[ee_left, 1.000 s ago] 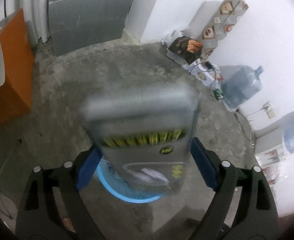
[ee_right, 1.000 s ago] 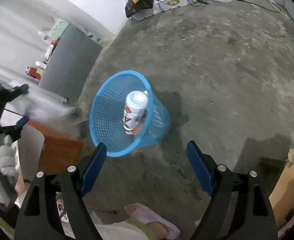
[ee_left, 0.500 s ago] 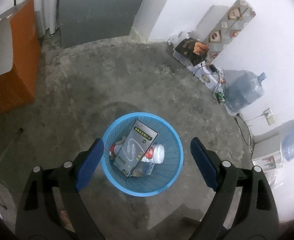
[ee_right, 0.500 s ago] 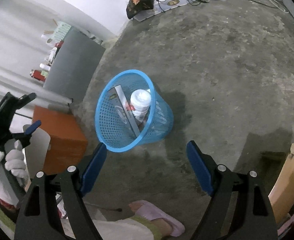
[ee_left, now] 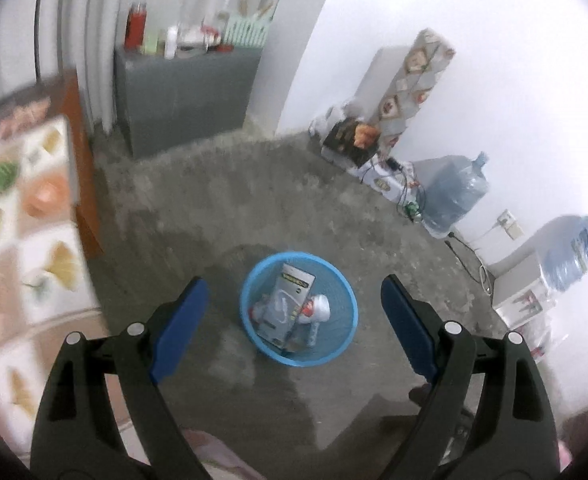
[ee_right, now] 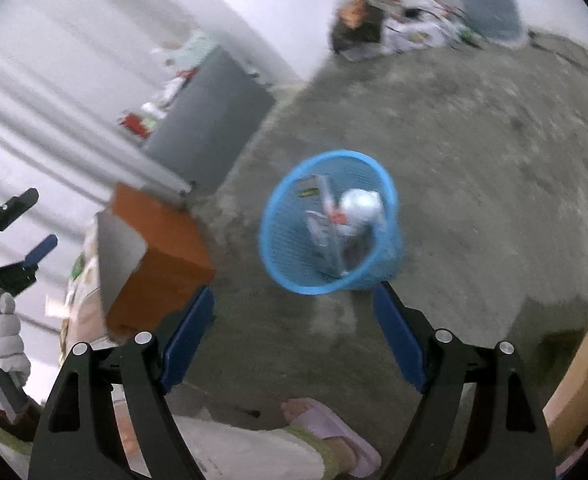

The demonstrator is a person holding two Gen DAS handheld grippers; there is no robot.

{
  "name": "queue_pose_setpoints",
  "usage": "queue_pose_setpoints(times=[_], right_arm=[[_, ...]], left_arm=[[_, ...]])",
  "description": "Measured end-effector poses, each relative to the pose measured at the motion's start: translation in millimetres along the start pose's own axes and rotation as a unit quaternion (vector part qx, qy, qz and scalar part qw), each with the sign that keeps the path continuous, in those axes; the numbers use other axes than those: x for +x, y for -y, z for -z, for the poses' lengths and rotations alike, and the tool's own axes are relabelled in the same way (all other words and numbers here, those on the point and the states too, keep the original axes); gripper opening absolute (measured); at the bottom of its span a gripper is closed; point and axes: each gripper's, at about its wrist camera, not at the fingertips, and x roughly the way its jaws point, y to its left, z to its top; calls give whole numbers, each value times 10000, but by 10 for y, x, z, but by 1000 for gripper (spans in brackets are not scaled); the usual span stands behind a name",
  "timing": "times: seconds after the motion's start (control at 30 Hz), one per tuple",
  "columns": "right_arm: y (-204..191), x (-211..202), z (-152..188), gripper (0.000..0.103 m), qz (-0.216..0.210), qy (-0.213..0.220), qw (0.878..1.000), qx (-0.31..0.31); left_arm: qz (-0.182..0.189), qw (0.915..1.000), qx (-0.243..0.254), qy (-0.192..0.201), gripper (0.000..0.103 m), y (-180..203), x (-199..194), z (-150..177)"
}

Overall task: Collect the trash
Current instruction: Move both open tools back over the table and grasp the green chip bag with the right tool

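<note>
Left claw (ee_left: 290, 312) is hanging wide open with nothing between its blue pads (ee_left: 180, 328), looking down at the floor. Right claw (ee_right: 294, 336) is doing the same, spread wide and empty. In the right wrist view the left claw is also showing up at the far left edge of the frame, gripped by a white-gloved hand (ee_right: 2, 336).

Just past the left claw's tips, the blue mesh trash basket (ee_left: 347, 312) is sitting on the grey concrete floor (ee_left: 254, 184), about lower center of the frame. Inside it a flat grey box (ee_left: 286, 308) is leaning upright, with a white bottle (ee_left: 317, 308) lying right beside it, touching. From the right wrist the basket (ee_right: 278, 248) is sitting mid-frame and pretty blurry.

Further out, an orange cabinet (ee_right: 162, 256) is standing left of the basket, a grey cabinet (ee_left: 182, 92) in the upper left, and a big water jug (ee_left: 453, 192) against the wall on the right. A pink slipper (ee_right: 333, 436) is peeking in at the bottom.
</note>
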Motion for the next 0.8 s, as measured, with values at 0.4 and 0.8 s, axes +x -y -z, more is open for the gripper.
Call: queue_pose_setpoints(times=[0.4,0.8], right_arm=[[-847,-293,175,80,-778,-99,9919,-999],[-1680,-462,409,80,-1348,-427,9751,-1707]], left_arm=[[-350,9932,212,1090,84,-492,-1850,401],[-1376,9668,-790,2001,84,-1430,-3306,1142]])
